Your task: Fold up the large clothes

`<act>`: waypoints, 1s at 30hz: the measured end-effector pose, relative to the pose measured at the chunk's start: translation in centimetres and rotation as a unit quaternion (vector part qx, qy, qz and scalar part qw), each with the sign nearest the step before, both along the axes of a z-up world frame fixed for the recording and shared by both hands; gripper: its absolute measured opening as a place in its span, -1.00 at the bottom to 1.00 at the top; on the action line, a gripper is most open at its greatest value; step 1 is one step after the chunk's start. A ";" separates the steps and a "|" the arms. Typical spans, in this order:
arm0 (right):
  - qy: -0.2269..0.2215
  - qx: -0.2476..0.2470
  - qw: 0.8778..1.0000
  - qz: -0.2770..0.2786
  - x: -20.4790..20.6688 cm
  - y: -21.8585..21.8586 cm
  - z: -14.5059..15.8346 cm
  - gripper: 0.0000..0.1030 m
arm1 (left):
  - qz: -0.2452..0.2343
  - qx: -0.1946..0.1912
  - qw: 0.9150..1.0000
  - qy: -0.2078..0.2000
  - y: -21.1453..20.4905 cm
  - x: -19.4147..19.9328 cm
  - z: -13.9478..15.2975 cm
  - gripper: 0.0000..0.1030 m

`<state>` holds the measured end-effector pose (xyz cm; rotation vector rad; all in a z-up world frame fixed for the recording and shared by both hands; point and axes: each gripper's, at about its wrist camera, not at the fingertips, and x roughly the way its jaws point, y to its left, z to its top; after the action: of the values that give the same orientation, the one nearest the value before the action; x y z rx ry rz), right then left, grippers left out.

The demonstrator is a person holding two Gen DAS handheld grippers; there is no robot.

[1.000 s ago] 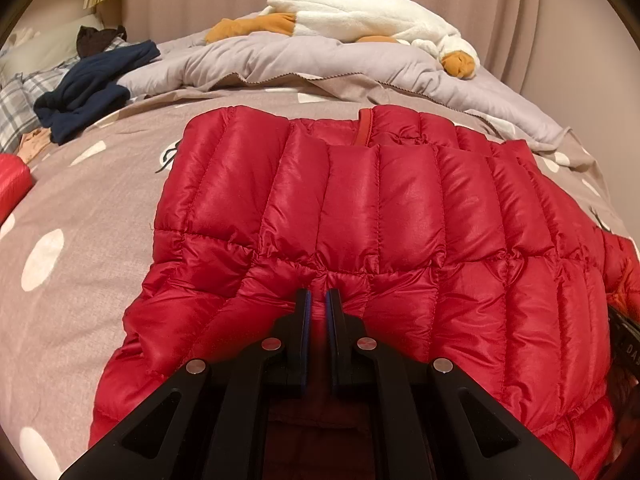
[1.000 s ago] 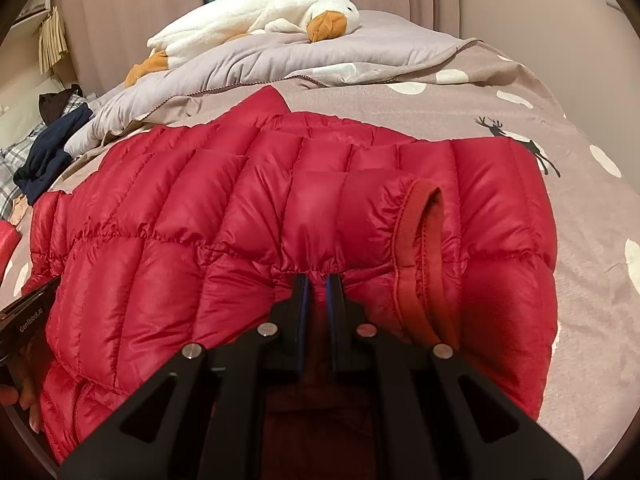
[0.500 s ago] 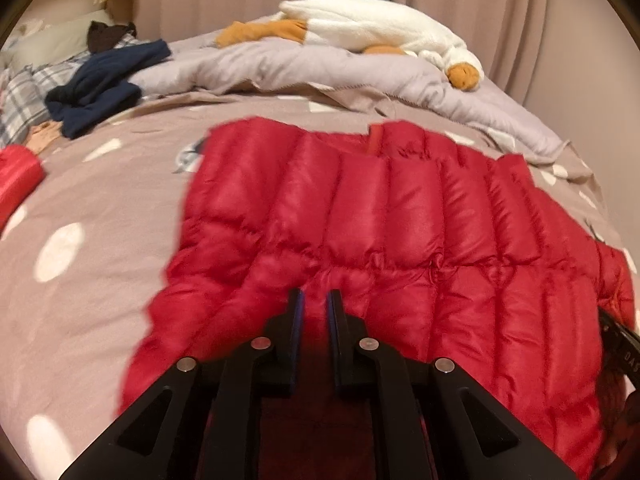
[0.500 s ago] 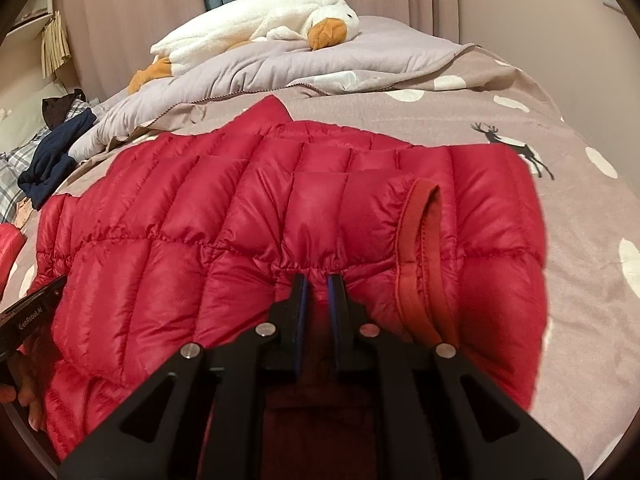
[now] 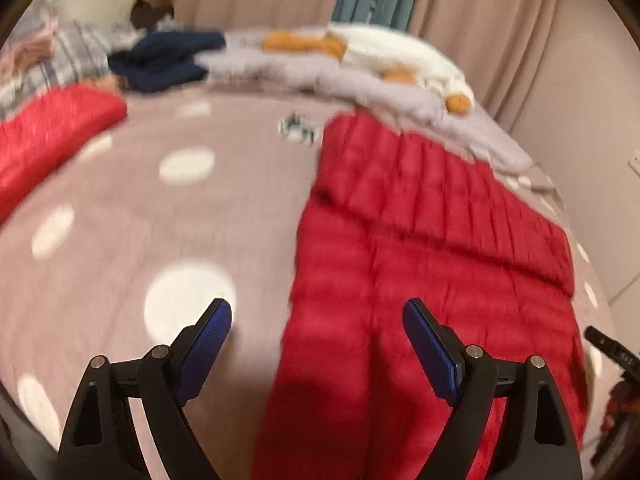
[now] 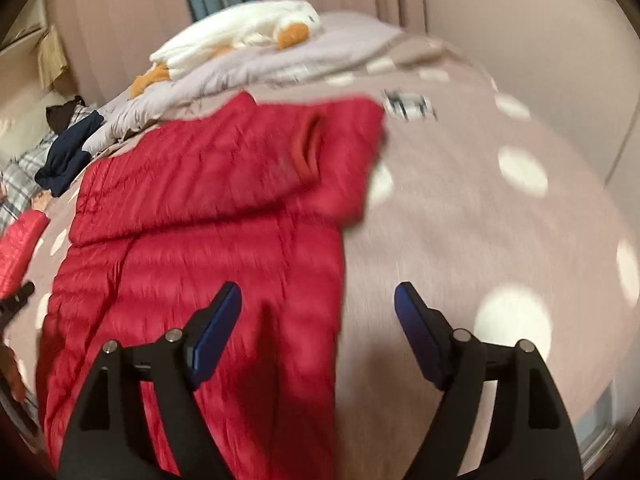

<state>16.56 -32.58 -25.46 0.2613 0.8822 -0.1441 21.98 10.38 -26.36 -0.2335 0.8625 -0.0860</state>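
Observation:
A red quilted down jacket (image 5: 432,264) lies folded on the spotted bedspread; in the right wrist view the jacket (image 6: 208,208) has its upper part folded over, with a sleeve cuff (image 6: 308,148) on top. My left gripper (image 5: 316,320) is open and empty above the jacket's left edge. My right gripper (image 6: 318,300) is open and empty above the jacket's right edge. Both views are motion-blurred.
A grey duvet (image 5: 360,84) with a white and orange plush goose (image 5: 400,56) lies at the head of the bed. Dark blue clothing (image 5: 168,60) and a second red garment (image 5: 52,128) lie at the left. Curtains and a wall stand behind.
Both grippers have opened and let go of the jacket edge. They have pulled back and apart, and the jacket now lies flat, folded over on the bed.

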 end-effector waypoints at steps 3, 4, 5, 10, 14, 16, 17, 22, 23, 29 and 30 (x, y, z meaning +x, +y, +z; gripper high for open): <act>0.014 0.023 1.000 -0.008 -1.6 0.1 -1.6 0.54 | -0.044 -0.017 0.997 0.056 -0.4 -0.4 -2.2 0.05; 0.016 0.026 0.999 -0.010 -1.8 0.3 -1.9 0.53 | -0.054 -0.029 0.996 0.072 -0.5 -0.5 -3.1 -0.08; 0.018 0.038 0.999 -0.010 -2.1 0.4 -2.4 0.45 | -0.056 -0.037 0.995 0.071 -0.6 -0.7 -3.6 -0.09; 0.016 0.053 0.998 0.016 -1.9 2.7 -3.3 -0.49 | -0.053 -0.090 0.992 0.075 -0.4 -0.2 -4.0 -0.39; 0.012 0.058 0.998 0.006 -1.2 3.1 -3.6 -0.65 | -0.057 -0.065 0.994 0.065 -1.4 0.4 -4.3 -0.43; 0.012 0.063 0.998 0.004 -0.6 2.6 -3.7 -0.66 | -0.057 -0.051 0.995 0.058 -1.8 -0.1 -4.2 -0.44; 0.012 0.062 0.998 0.004 -0.1 2.6 -3.7 -0.66 | -0.055 -0.047 0.996 0.056 -1.9 0.4 -4.1 -0.44; 0.017 0.023 1.000 0.010 3.6 2.6 -3.2 -0.66 | -0.042 -0.052 0.996 0.053 -2.8 4.3 -4.4 -0.44; 0.020 0.019 1.000 0.011 4.5 2.4 -3.2 -0.66 | -0.041 -0.051 0.996 0.053 -2.9 4.8 -4.4 -0.44; 0.021 0.037 0.999 0.005 5.8 1.1 -2.9 -0.51 | -0.026 -0.064 0.996 0.053 -1.7 4.3 -3.7 -0.41; 0.019 0.038 0.999 0.004 5.4 1.0 -2.8 -0.49 | -0.022 -0.069 0.996 0.054 -1.3 3.9 -3.6 -0.39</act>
<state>22.00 -31.58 -28.21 0.3270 0.9267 -0.1093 25.88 9.06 -29.94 -0.3516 0.9702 -0.1766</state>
